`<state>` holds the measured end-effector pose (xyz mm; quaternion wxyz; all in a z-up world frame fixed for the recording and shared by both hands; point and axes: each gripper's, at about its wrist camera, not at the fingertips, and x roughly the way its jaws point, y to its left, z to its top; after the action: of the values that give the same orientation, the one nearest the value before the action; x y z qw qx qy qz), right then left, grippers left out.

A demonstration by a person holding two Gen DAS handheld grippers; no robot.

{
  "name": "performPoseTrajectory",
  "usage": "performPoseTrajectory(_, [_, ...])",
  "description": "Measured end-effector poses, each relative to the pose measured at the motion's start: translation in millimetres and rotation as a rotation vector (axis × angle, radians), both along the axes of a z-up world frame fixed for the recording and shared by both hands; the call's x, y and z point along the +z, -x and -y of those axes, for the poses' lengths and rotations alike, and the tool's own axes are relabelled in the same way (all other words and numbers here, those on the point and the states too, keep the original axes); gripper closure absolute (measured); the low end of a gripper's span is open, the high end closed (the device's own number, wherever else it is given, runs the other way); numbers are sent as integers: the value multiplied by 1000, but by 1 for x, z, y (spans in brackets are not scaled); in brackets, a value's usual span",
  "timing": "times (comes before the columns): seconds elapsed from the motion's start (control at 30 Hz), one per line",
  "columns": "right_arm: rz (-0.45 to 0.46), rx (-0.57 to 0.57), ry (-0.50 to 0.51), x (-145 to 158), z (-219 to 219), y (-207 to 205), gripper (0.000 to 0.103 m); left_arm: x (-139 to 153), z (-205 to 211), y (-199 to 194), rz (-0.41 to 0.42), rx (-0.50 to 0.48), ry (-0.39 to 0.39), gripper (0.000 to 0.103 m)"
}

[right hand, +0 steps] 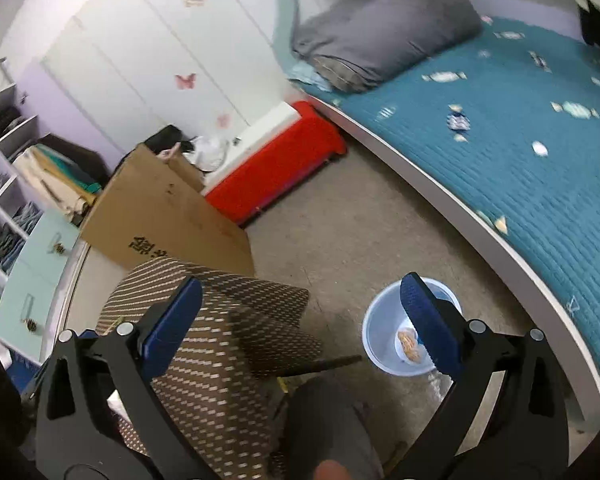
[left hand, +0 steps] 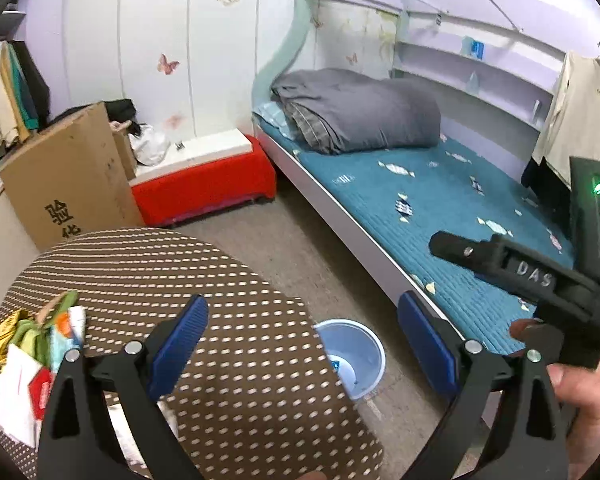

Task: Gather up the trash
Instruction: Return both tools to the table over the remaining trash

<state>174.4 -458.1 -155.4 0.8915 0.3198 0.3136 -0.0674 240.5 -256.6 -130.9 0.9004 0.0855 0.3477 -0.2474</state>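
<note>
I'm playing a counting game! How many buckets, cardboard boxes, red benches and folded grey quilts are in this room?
Bucket: 1
Cardboard box: 1
Red bench: 1
Folded grey quilt: 1
Total: 4

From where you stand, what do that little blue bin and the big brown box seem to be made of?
The blue bin looks like smooth, thin plastic: glossy, even walls. The brown box looks like plain matte cardboard: flat tan panels, printed black characters, scuffed.
</note>
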Motion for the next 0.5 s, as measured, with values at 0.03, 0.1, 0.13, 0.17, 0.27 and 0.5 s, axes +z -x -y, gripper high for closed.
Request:
performPoseTrajectory(0.03, [8, 7, 9, 4, -4, 1, 6, 3, -7, 3, 10, 9, 4, 9])
performPoseTrajectory(0.1, [33, 33, 44, 18, -18, 6, 6, 10, -25, 11, 33, 35, 16, 9])
performPoseTrajectory(0.13, [48, 53, 63, 25, -28, 9, 6, 11, -32, 15, 40, 47, 21, 9])
performPoseTrajectory(0.17, [56, 69, 76, 28, -35, 11, 6, 14, -44, 18, 48, 66, 30, 9])
performPoseTrajectory(0.27, [79, 139, 137, 40, -61, 14, 6, 19, -71, 27, 64, 106, 47, 9])
performPoseTrajectory(0.5, [109, 340, 213, 44, -127, 11, 6, 17, -138, 45, 66, 209, 65, 9])
